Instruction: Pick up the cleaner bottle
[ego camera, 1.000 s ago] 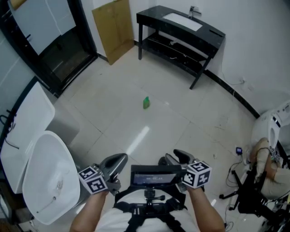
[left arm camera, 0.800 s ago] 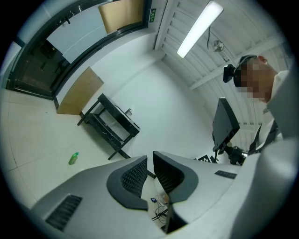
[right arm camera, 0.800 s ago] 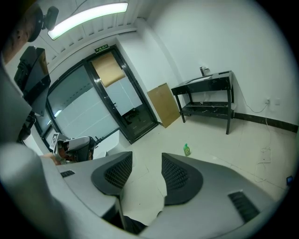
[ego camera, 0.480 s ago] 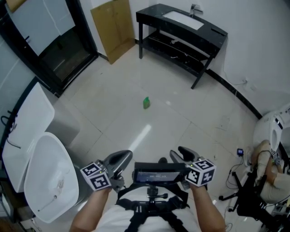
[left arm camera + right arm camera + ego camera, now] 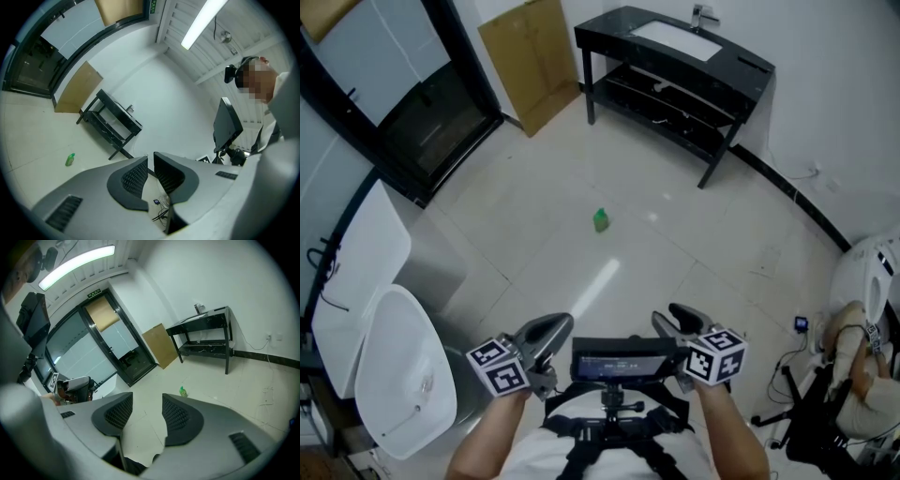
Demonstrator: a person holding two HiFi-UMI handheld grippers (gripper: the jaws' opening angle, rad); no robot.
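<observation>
The small green cleaner bottle (image 5: 600, 220) stands upright on the pale tiled floor, far ahead of both grippers. It shows at the left in the left gripper view (image 5: 70, 160) and just above the right-hand jaw in the right gripper view (image 5: 183, 391). My left gripper (image 5: 551, 330) is held low at the bottom of the head view, its jaws (image 5: 150, 161) nearly touching with nothing between them. My right gripper (image 5: 675, 321) is beside it, its jaws (image 5: 146, 404) apart and empty. A dark screen is mounted between the two grippers.
A black sink table (image 5: 675, 56) stands against the far wall, with a cardboard sheet (image 5: 530, 56) leaning to its left. A dark-framed glass door (image 5: 422, 112) is at the left, white fixtures (image 5: 394, 384) at the near left, cables and a stand (image 5: 816, 403) at the right.
The whole view has crept forward across the floor; both grippers travelled with it, and the bottle sits slightly nearer. Neither gripper's jaws changed.
</observation>
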